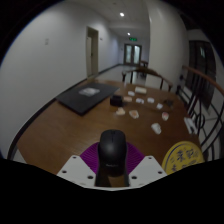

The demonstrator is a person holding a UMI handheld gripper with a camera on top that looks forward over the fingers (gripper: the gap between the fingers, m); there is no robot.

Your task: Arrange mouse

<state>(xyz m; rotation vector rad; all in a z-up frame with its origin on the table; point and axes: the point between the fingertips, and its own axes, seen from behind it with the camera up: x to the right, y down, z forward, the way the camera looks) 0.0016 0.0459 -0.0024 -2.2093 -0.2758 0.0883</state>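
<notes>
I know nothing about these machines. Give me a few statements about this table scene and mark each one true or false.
1. A black mouse sits between the jaws of the gripper. True.
2. The mouse is white. False: it is black.
3. A dark flat mat lies on the wooden table, beyond the mouse. True.
4. The table is bare apart from the mouse. False: small white pieces lie scattered on it, and a yellow round object sits beside the gripper.
5. The scene is outdoors. False: a corridor with a door shows behind the table.
</notes>
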